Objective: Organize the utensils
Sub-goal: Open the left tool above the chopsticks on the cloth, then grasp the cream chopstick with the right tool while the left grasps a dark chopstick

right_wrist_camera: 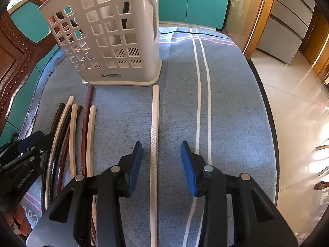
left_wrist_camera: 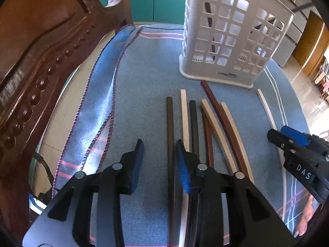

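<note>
Chopsticks lie bunched on the blue cloth before the white holder; one white chopstick lies apart between the wide-spread right gripper fingers. Left gripper also wide, empty.

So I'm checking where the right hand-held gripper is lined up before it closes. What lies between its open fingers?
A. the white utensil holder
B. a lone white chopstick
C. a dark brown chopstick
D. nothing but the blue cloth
B: in the right wrist view the right hand-held gripper is open, with the lone white chopstick running between its fingers, apart from the chopstick cluster on the left.
</note>
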A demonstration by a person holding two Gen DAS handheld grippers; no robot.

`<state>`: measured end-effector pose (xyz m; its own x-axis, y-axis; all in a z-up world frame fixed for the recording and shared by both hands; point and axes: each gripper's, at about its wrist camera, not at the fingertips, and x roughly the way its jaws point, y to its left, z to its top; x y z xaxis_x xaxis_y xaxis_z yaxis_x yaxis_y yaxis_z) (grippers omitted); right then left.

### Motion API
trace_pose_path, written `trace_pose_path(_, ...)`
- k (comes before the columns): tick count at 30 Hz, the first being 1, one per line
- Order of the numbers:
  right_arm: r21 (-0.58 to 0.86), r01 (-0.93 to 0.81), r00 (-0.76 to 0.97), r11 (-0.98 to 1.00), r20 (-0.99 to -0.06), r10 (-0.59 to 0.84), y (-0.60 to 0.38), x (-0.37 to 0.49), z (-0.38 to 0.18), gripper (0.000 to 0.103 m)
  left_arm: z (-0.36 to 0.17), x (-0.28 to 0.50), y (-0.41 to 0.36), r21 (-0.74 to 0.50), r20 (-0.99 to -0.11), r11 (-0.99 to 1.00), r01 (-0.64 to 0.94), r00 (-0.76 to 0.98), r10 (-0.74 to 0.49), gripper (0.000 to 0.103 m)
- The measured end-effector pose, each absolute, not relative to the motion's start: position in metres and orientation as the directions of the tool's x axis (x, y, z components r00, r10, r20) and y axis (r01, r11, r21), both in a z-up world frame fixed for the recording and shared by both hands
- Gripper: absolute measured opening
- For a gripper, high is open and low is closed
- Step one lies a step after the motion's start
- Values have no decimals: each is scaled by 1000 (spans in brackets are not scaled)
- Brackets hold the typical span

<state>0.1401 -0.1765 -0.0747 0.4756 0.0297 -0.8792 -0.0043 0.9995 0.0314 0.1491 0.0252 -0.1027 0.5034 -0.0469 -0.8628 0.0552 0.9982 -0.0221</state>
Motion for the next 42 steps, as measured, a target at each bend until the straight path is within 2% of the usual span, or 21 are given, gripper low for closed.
trace_pose_path(7,11,-13,482,1000,-876,16,-172,138,-74,43,-104,149,19,-20,-862,998,56,504,-46,36)
trace_pose_path(10,8,-13,484,1000,-875,13,-171,136,-74,43,-101,147,26,-25,-863,998,50,504,-47,31)
trace_pose_path(18,-16,-12,498,1000,-867,-8,-170,136,-75,49,-103,151,28,-17,-862,998,55,505,-42,32)
trace_pose_path(23,-38,-28,510,999,-860,-18,-166,143,-77,49,-101,148,22,-9,-860,997,71,508,-44,39)
trace_pose_path(29,-17,-31,503,999,-864,1,-166,149,-77,48,-100,148,20,-5,-861,998,70,508,-40,41)
trace_pose_path(31,-6,-45,502,999,-865,18,-167,150,-76,40,-100,148,20,-6,-861,998,69,508,-40,41)
trace_pose_path(33,5,-66,501,998,-865,38,-163,150,-74,22,-99,147,20,-8,-861,998,68,506,-41,41)
trace_pose_path(35,11,-82,500,997,-864,51,-158,148,-74,11,-101,147,21,-8,-861,998,68,507,-41,41)
trace_pose_path(42,2,-89,506,996,-861,47,-156,145,-74,8,-101,148,22,-5,-861,998,67,508,-39,43)
